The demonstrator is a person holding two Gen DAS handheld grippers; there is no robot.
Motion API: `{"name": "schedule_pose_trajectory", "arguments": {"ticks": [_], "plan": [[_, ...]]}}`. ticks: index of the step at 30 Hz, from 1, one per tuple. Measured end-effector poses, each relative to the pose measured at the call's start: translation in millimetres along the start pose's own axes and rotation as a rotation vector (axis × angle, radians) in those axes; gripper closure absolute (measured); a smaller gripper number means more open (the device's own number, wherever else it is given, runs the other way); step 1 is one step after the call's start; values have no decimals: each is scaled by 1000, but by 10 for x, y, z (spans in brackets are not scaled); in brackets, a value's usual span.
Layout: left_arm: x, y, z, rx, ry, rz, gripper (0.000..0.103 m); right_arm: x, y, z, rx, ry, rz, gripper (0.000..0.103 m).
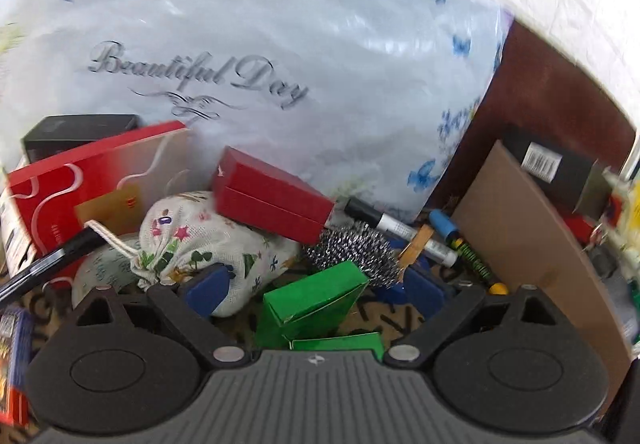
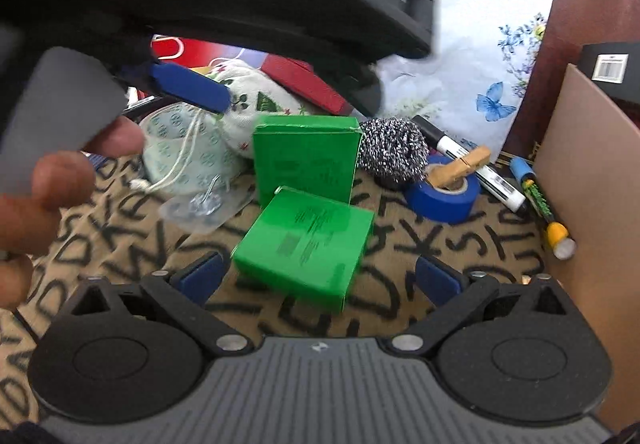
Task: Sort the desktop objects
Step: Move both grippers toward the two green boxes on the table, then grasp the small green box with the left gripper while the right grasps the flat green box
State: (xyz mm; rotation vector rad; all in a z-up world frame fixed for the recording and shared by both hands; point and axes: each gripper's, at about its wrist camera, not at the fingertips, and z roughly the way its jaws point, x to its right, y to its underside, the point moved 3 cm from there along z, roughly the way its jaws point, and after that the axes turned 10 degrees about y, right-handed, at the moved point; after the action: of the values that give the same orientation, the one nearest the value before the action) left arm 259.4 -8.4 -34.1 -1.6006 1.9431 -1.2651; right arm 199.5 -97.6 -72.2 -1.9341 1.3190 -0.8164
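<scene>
At far left in the right wrist view we see our left hand (image 2: 48, 180) gripping the left gripper (image 1: 320, 288), which hovers jaws wide above the upright green box (image 2: 306, 160). Our right gripper (image 2: 320, 278), low over the lettered cloth (image 2: 120, 244), gapes wide around the flat green box (image 2: 308, 248). A steel scourer (image 2: 390, 150) and blue tape roll (image 2: 442, 196) lie rightward.

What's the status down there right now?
Both sets of jaws open, empty. Two green cardboard boxes between right gripper jaws. Left gripper overhead. Steel wool scourer crowds behind.
</scene>
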Motion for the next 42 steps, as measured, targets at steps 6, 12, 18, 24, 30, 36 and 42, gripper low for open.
{"name": "schedule_pose_trajectory", "arguments": {"ticks": [6, 12, 18, 24, 30, 36, 42], "plan": [[24, 152, -57, 6, -76, 68, 69, 56, 36, -5, 30, 6, 16, 35], [2, 354, -267, -24, -1, -39, 83, 108, 211, -271, 5, -39, -1, 36], [162, 733, -641, -31, 56, -102, 84, 176, 615, -802, -23, -81, -55, 36], [450, 1198, -1047, -65, 94, -99, 84, 338, 1035, -1356, -49, -91, -75, 35], [592, 1458, -1370, -87, 114, -106, 84, 508, 1288, -1698, -69, -56, -32, 35], [476, 1443, -1471, -47, -18, -136, 57, 564, 1383, -1829, -60, -6, -32, 34], [565, 1415, -1487, -46, -42, -81, 24, 528, 1388, -1817, -61, 6, -42, 33]]}}
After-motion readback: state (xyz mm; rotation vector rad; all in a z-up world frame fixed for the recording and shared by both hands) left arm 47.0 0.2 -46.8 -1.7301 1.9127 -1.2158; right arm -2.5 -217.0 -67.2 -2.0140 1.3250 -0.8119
